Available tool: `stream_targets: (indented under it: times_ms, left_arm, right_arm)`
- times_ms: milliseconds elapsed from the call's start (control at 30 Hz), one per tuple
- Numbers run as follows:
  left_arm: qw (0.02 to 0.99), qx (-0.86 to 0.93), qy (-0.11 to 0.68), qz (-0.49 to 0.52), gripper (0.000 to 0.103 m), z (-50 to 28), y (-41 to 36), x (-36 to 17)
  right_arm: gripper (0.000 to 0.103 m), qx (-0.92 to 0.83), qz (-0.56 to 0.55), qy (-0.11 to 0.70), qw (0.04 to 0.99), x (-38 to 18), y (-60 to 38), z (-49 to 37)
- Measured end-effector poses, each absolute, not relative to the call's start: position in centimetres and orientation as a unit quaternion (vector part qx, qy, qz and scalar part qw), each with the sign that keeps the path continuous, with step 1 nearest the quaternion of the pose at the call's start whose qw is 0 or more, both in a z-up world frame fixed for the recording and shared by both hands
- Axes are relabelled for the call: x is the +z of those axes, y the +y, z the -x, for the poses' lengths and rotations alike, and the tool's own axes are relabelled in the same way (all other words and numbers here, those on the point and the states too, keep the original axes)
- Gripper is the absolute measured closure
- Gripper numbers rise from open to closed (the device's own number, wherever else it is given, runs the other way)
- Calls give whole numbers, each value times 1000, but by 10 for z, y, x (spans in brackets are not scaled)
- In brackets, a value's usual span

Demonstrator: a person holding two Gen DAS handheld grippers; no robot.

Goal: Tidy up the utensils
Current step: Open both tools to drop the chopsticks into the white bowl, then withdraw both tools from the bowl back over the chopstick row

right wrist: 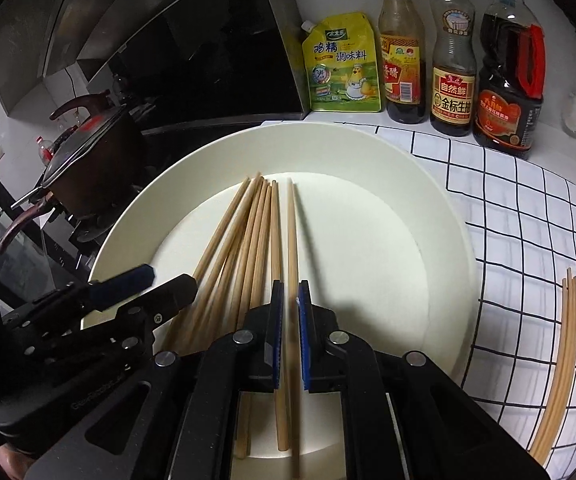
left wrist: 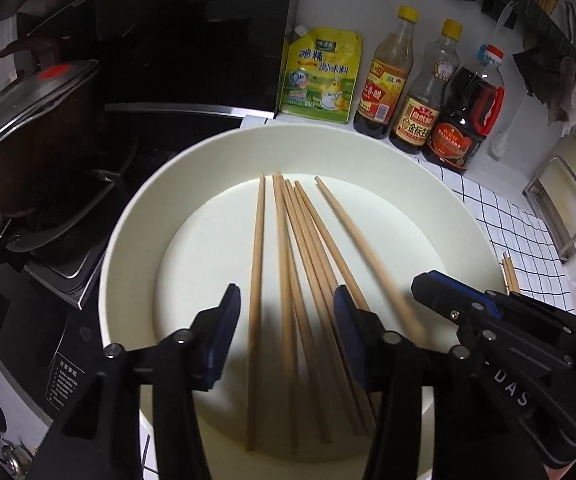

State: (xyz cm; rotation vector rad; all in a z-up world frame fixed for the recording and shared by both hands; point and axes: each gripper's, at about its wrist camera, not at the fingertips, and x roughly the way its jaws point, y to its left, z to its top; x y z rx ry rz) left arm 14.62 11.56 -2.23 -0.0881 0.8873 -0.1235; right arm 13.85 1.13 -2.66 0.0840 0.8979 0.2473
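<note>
Several wooden chopsticks (left wrist: pixel 288 272) lie fanned in a large cream plate (left wrist: pixel 216 152); they also show in the right wrist view (right wrist: pixel 248 240) on the same plate (right wrist: pixel 368 152). My left gripper (left wrist: pixel 288 328) is open, hovering low over the chopsticks' near ends. My right gripper (right wrist: pixel 290 332) is nearly closed around one chopstick (right wrist: pixel 292 232), the rightmost one. The right gripper shows in the left wrist view (left wrist: pixel 428 284) at the plate's right edge. Three more chopsticks (right wrist: pixel 564 344) lie on the checked cloth to the right.
A yellow seasoning pouch (left wrist: pixel 318 76) and three sauce bottles (left wrist: pixel 420 92) stand behind the plate by the wall. A lidded pot (left wrist: pixel 28 136) sits on the stove at left. A checked cloth (right wrist: pixel 528 208) covers the counter at right. A metal rack (left wrist: pixel 564 204) stands at far right.
</note>
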Motion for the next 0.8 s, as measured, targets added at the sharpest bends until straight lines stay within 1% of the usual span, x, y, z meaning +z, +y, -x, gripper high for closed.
stream_targets:
  times_ms: [167, 233, 367, 567, 667, 800]
  left_arm:
    - [903, -57, 424, 46, 54, -137, 119, -17]
    - [903, -56, 422, 47, 50, -132, 120, -17]
    - [905, -55, 420, 49, 50, -121, 119, -15]
    - [908, -62, 412, 33, 50, -102, 105, -9]
    - [911, -66, 407, 29, 47, -92, 98, -5]
    - [911, -75, 405, 27, 46, -82, 88, -2]
  right_arm:
    - [96, 114, -44, 428, 895, -22, 6, -128]
    - [96, 112, -46, 426, 896, -20, 3, -123]
    - [96, 106, -48, 422, 899, -15, -3, -110]
    - [96, 96, -48, 416, 903, -9, -13, -88]
    - [96, 91, -54, 413, 905, -7, -20, -76]
    - [96, 85, -57, 413, 905, -8, -32, -62]
